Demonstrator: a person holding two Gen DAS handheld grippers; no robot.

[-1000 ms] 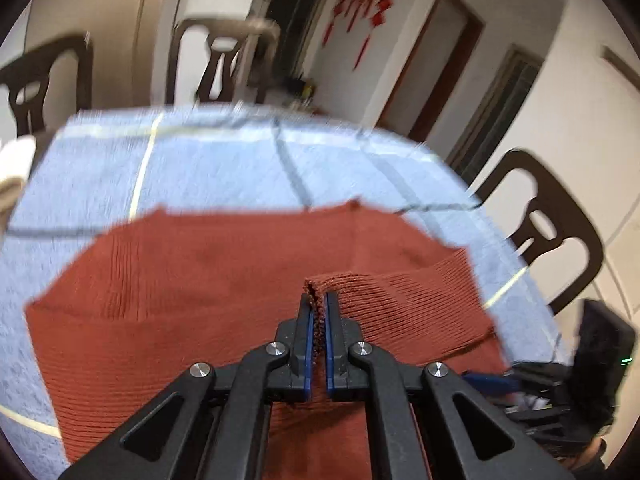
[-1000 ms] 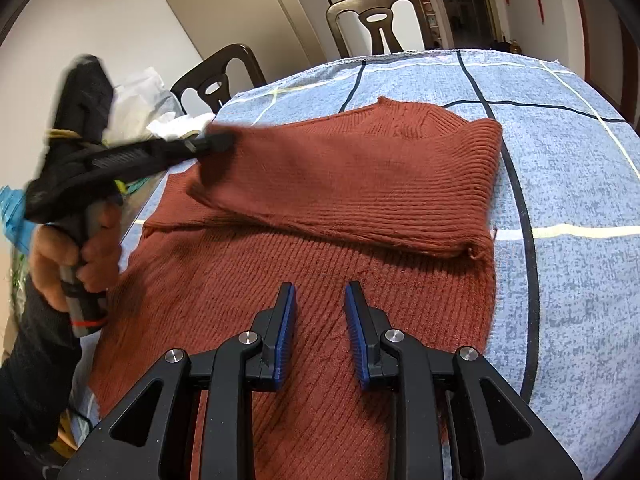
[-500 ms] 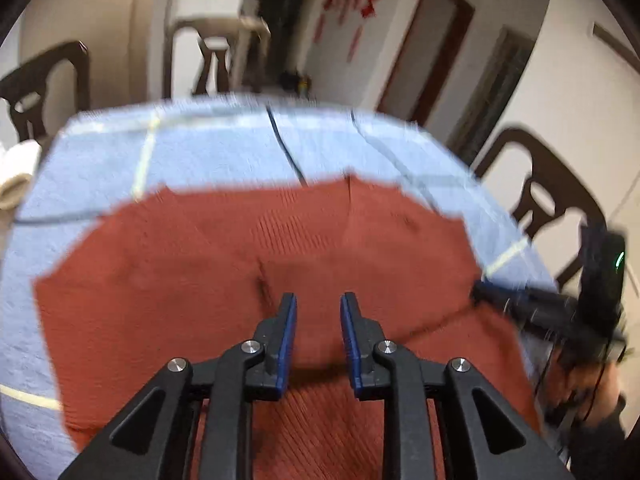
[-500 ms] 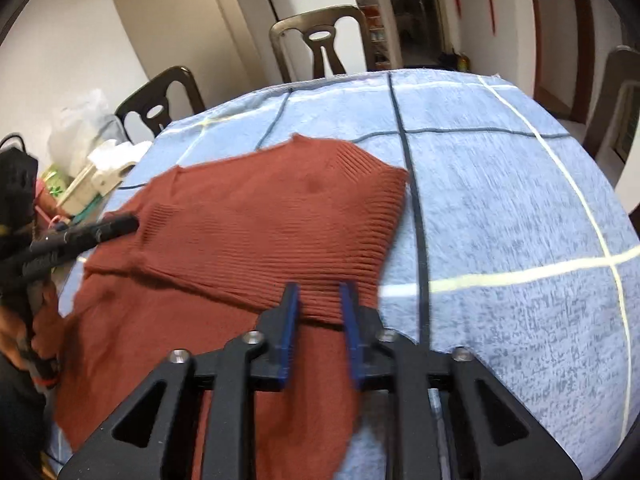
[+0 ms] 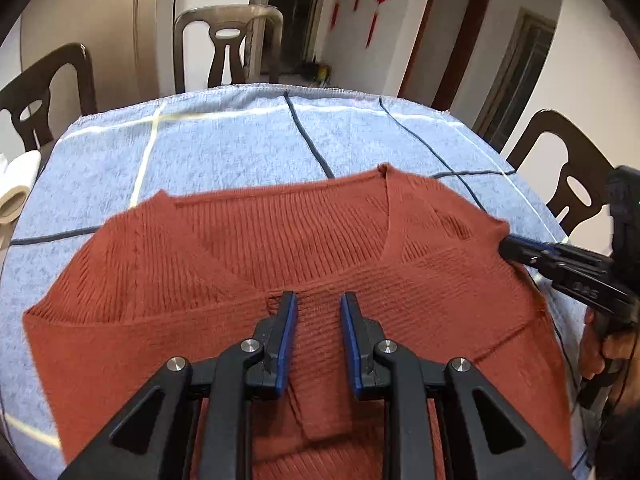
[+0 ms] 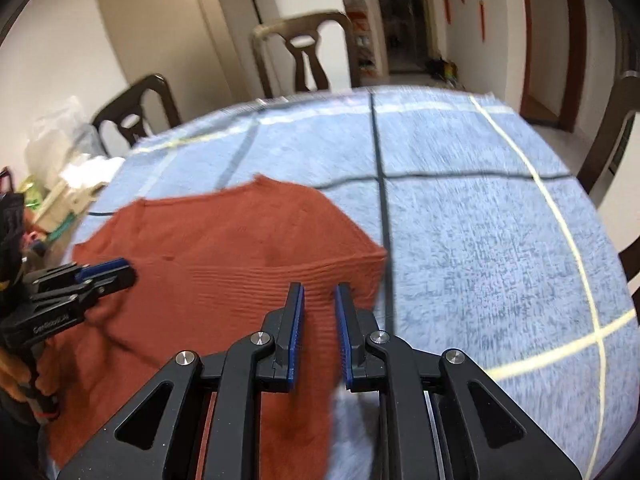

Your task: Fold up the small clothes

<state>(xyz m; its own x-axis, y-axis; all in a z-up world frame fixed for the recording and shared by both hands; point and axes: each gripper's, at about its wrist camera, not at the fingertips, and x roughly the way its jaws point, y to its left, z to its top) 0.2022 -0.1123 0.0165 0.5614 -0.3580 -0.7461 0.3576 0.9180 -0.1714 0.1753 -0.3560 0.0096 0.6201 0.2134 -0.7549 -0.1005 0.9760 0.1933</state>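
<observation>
A rust-red knit sweater (image 5: 280,248) lies flat on the blue checked tablecloth (image 5: 220,152), neckline away from me. One sleeve (image 5: 420,280) is folded across the chest. My left gripper (image 5: 318,308) hovers open just above that sleeve's cuff, with nothing between its pads. At the sweater's right edge my right gripper (image 5: 506,246) has its tips on the shoulder corner. In the right wrist view, the right gripper (image 6: 319,300) has its jaws drawn narrow with the sweater's (image 6: 224,240) folded edge between them. The left gripper (image 6: 120,274) shows at the far left.
Dark wooden chairs (image 5: 228,40) (image 5: 568,176) (image 5: 44,88) ring the table. A white roll (image 5: 16,176) lies at the left edge. Bags and boxes (image 6: 68,184) pile up beyond the table's left side. A hand (image 5: 600,344) holds the right gripper's grip.
My left gripper let go of the sleeve cuff and opened; the sleeve now lies across the chest. My right gripper moved right to the sweater's edge and closed down on it.
</observation>
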